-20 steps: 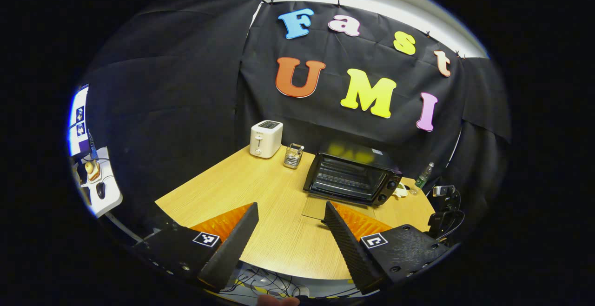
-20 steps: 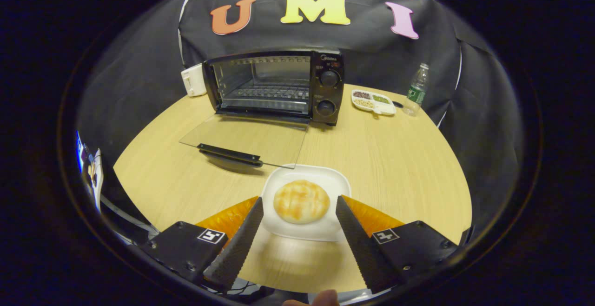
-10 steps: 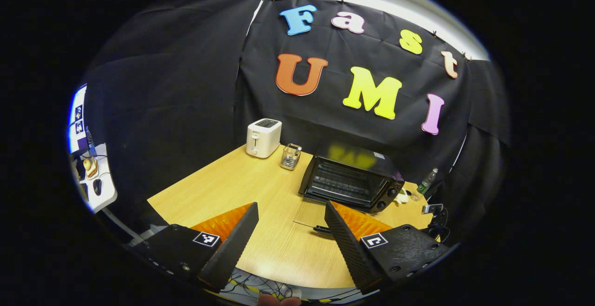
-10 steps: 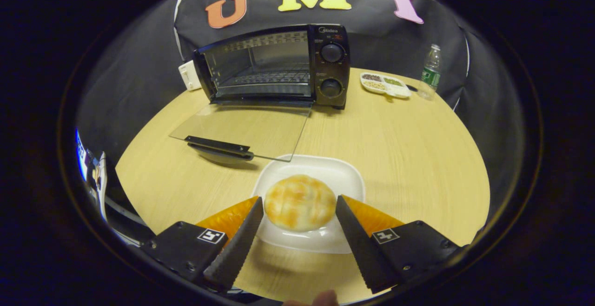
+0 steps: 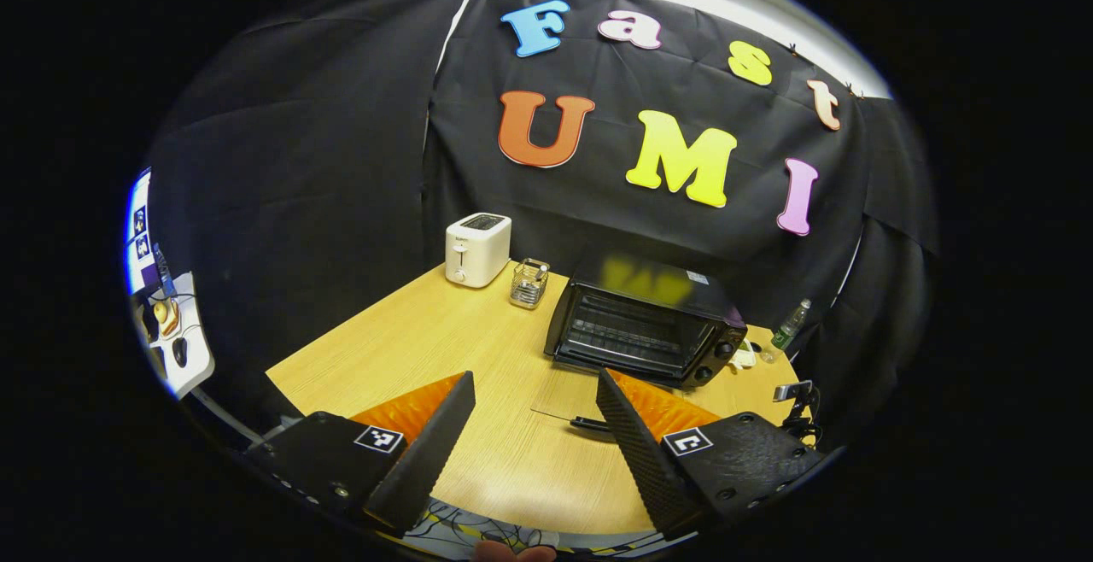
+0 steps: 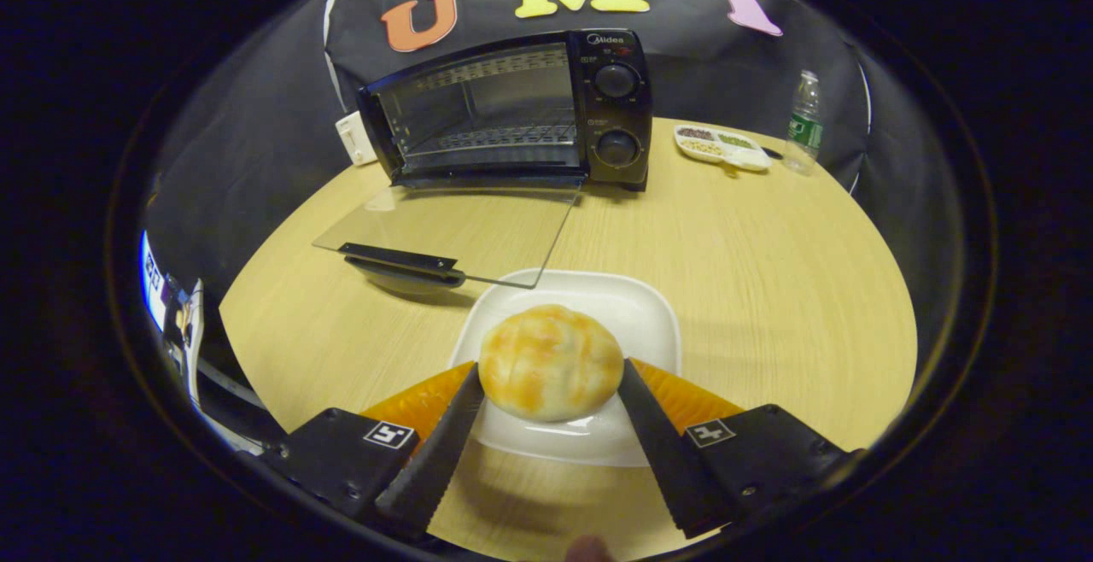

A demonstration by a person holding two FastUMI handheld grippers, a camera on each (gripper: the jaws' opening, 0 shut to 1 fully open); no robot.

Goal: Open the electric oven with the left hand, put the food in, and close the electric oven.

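Observation:
The black electric oven stands at the table's far side with its glass door folded flat down and the rack bare. A round golden bun lies on a white plate just in front of the door. My right gripper is open, low over the plate, one finger on each side of the bun and close to it. In the left gripper view the oven is farther off. My left gripper hangs open over the table's near edge with nothing between its fingers.
A white toaster and a wire holder stand to the left of the oven. A divided snack dish and a water bottle sit to its right. The door's black handle juts toward the plate.
My right gripper has moved forward and down, so the bun now sits between its fingers. The left gripper has drifted back a little from the oven. The door stays open.

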